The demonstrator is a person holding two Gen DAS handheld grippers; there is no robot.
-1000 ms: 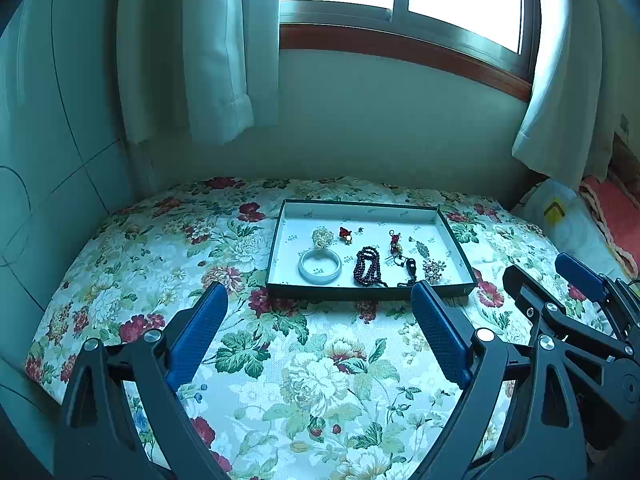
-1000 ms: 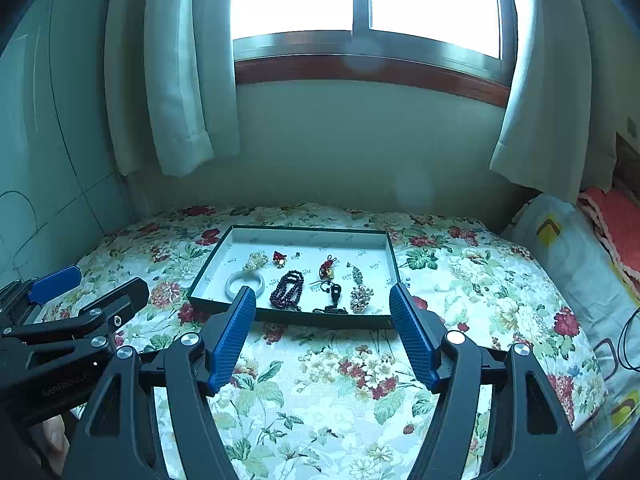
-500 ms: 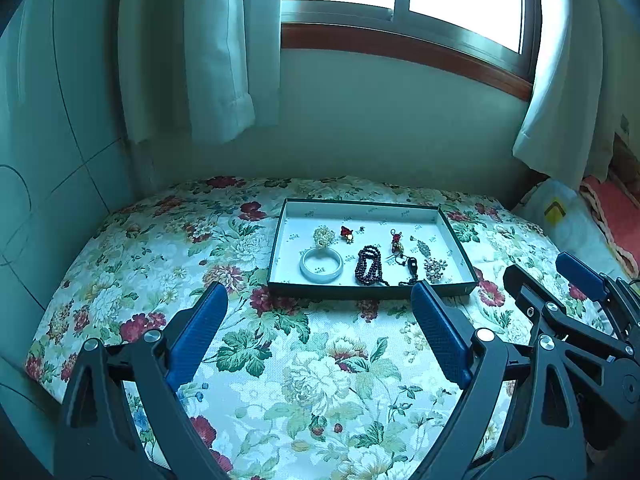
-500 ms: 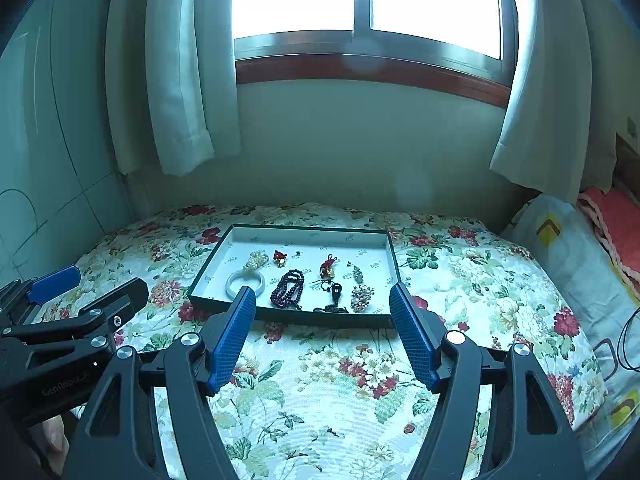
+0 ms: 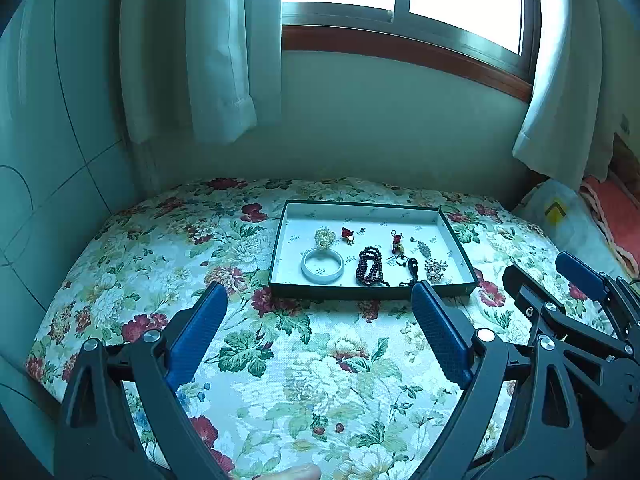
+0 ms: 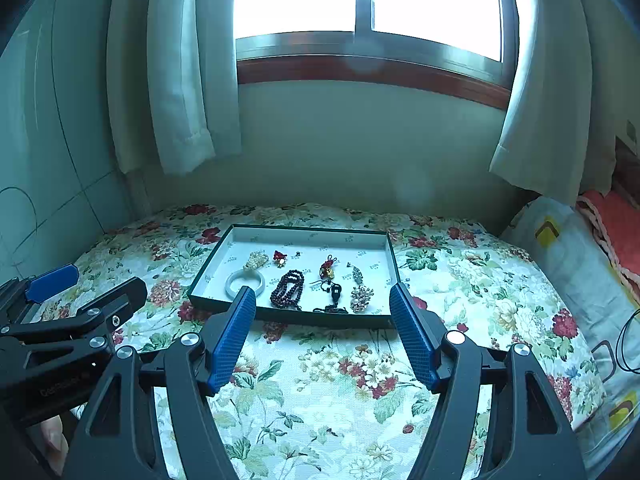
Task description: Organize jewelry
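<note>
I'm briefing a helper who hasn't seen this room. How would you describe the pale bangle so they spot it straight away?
On the floral bedspread below the window lies a shallow dark-rimmed tray with a white floor. Look in its front left area: the bangle lies flat there, just left of the dark red bead strand. It is the only smooth, pale, plain ring; its neighbours are beaded or clustered pieces.

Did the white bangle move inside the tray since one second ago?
No. The white bangle lies in the same spot by the tray's front left corner, below the pearl cluster.

Floral cloth bedspread (image 5: 280, 360), glossy pale bangle (image 5: 322, 266), wooden windowsill (image 6: 360, 76), cloth curtains (image 6: 180, 80)
</note>
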